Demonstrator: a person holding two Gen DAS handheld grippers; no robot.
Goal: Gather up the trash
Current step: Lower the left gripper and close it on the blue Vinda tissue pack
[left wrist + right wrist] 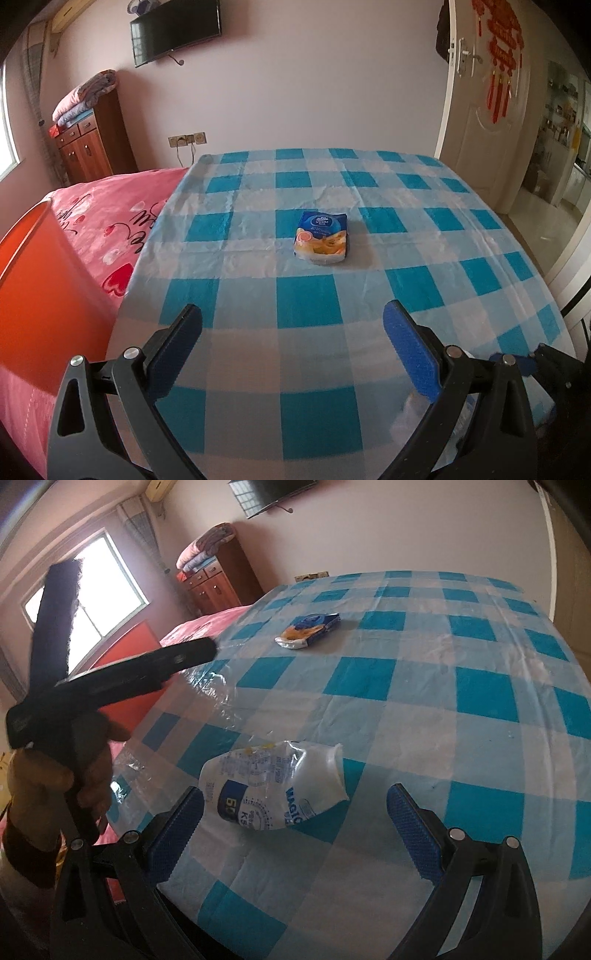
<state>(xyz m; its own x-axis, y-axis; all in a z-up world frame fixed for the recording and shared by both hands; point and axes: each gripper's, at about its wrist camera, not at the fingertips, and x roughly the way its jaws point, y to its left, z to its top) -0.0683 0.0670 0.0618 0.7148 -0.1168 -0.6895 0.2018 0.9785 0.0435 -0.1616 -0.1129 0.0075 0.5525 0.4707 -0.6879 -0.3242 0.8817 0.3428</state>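
2 pieces of trash lie on a blue-and-white checked tablecloth [303, 306], both grippers spread wide and holding nothing.

In the left wrist view the crushed white packet is almost hidden behind the left gripper [291, 325]'s right finger, only a pale blur low at the right; its print is legible only in fragments from the right wrist view, where the crushed white packet [277, 786] lies just ahead of the right gripper [295, 808], between its released fingers. The blue-and-yellow tissue pack [321, 238] sits near the table's middle, well apart from both tools. Left of the table are a pink bedspread [99, 229] and an orange bin [40, 280], cut off by the frame; a wooden cabinet [90, 144], wall TV [175, 31] and door [480, 110] stand behind.
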